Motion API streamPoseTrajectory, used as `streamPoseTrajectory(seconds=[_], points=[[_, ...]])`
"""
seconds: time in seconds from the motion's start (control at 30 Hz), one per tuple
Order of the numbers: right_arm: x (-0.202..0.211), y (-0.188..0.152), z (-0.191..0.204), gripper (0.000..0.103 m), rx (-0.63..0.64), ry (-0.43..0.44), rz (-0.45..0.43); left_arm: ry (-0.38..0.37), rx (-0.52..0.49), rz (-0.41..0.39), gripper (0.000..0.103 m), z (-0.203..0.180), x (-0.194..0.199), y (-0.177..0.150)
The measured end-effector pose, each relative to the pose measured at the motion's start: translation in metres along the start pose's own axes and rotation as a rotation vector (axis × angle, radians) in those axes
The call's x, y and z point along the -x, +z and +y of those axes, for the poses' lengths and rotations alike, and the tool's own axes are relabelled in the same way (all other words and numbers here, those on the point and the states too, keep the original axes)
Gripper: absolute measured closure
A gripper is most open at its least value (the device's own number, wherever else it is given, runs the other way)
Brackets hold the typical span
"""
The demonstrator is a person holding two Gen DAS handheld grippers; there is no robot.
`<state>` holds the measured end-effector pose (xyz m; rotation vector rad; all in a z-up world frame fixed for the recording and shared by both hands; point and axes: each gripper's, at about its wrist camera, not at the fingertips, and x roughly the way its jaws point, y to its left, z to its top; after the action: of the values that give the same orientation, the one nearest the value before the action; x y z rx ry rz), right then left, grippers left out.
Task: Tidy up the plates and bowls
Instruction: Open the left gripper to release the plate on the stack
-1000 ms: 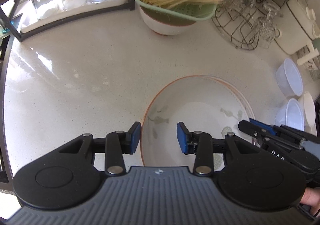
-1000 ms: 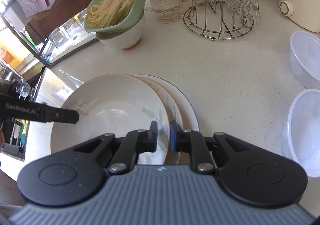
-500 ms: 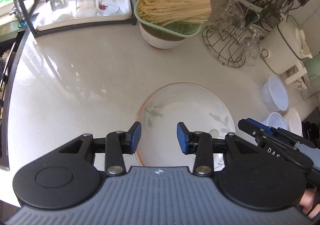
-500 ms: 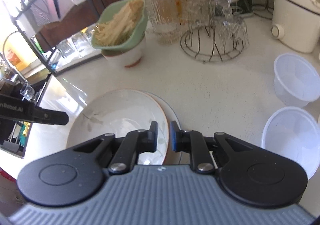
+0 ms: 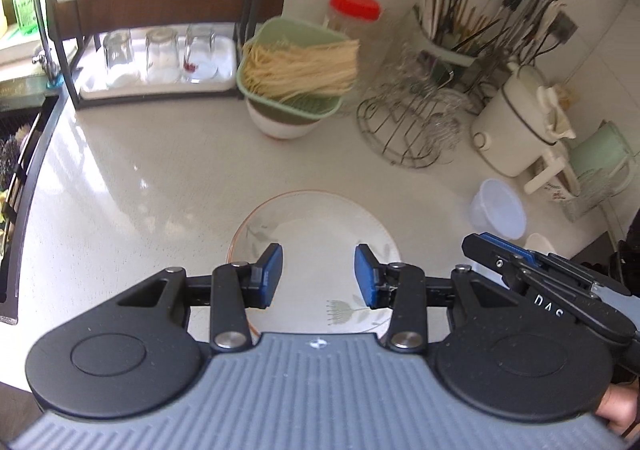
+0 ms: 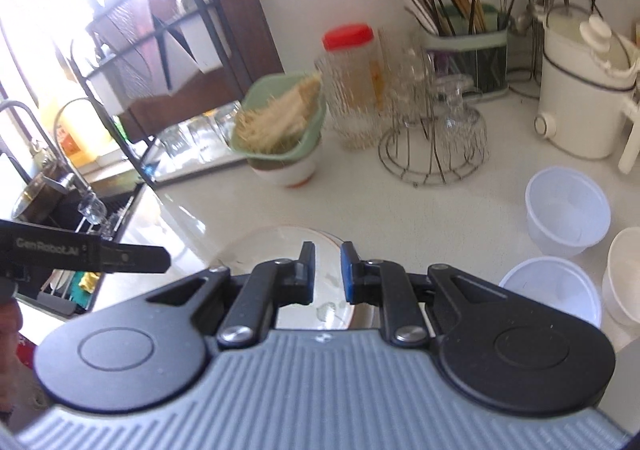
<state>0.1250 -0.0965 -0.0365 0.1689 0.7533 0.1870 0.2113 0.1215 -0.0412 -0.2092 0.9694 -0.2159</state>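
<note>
Left wrist view has the left gripper (image 5: 318,276) nearest, its blue pads well apart with nothing between them; the jaws have just been opening a little. Below and beyond them, at six o'clock on the pale counter (image 5: 132,174), lies the stack of plates (image 5: 316,226), the top one white with an orange rim and leaf sprigs. At four o'clock the right gripper (image 5: 490,244) reaches in, and in the right wrist view (image 6: 327,274) its pads stand nearly together with only a thin gap, empty, above the plates' near edge. At three o'clock sit translucent plastic bowls (image 6: 567,206). Farther off, at twelve o'clock, a green colander of noodles (image 5: 298,68) rests on a white bowl, a wire glass rack (image 5: 408,122) at one o'clock.
</note>
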Motion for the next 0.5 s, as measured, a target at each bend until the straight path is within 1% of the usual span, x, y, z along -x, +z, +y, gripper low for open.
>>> streamPoseTrajectory(seconds=[0.17,0.27,0.5], points=[[0.023,-0.001,0.009,0.086,-0.008,-0.007,-0.026,-0.014,-0.039,-0.020,0.056,-0.006,0.011,-0.003],[0.031,-0.005,0.012,0.086,-0.015,-0.023,-0.037,-0.025,-0.028,-0.017,0.056,0.000,0.012,-0.003],[0.039,-0.017,0.022,0.086,-0.061,-0.077,-0.046,-0.057,-0.054,0.010,0.056,0.016,0.017,-0.011]])
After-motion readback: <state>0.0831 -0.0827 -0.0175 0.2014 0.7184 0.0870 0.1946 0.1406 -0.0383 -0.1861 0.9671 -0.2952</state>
